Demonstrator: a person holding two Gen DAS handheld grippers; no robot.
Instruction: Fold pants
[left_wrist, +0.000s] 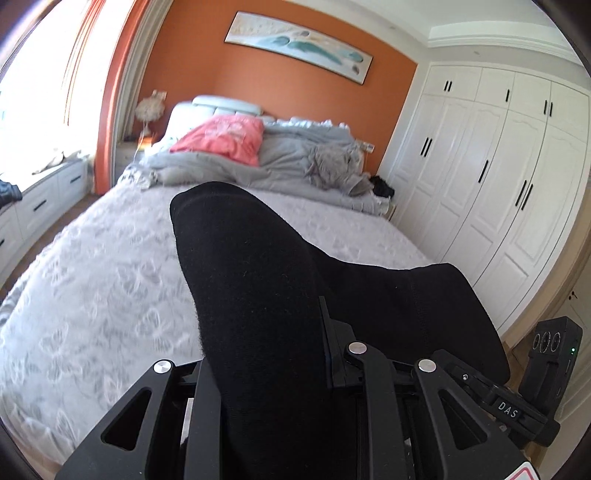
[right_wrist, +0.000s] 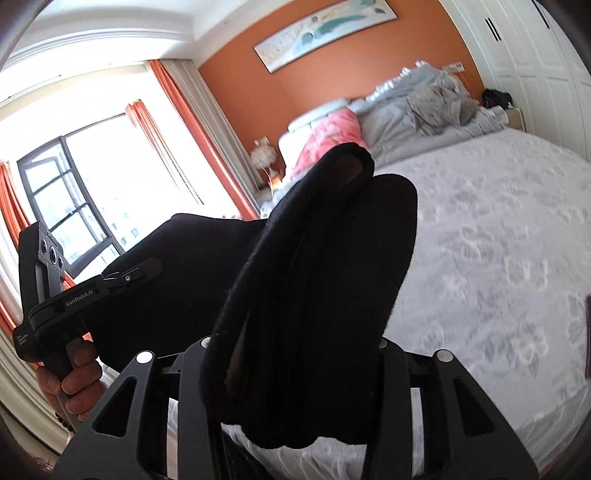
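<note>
**A:** What can you read from where you sit?

**B:** Two markings. In my left wrist view the other tool carries a small tag reading "DAS" at four o'clock. In my right wrist view the left gripper (right_wrist: 129, 275) shows "GenRobot.AI" on its body at nine o'clock; smaller print lower on its handle is too tiny for me to read.

**A:** And the grips?

**B:** My left gripper (left_wrist: 295, 350) has its fingers drawn in tight on a fold of the pants (left_wrist: 251, 280); the black cloth rises from between them toward twelve o'clock. My right gripper (right_wrist: 295, 354) is likewise pinched on the pants (right_wrist: 317, 266), with doubled layers standing up out of the fingers. The cloth hangs between both tools, lifted above the bed (left_wrist: 92, 266).

**A:** Counts?

**B:** One pair of pants, two grippers, one hand (right_wrist: 74, 380) visible on the left handle. On the bed I count one pink pillow (left_wrist: 221, 138) and one rumpled grey blanket (left_wrist: 303, 158) at twelve o'clock. One long painting (left_wrist: 299, 44) on the orange wall, one lamp (left_wrist: 149, 110) at eleven, one white wardrobe (left_wrist: 491, 166) at two.
</note>
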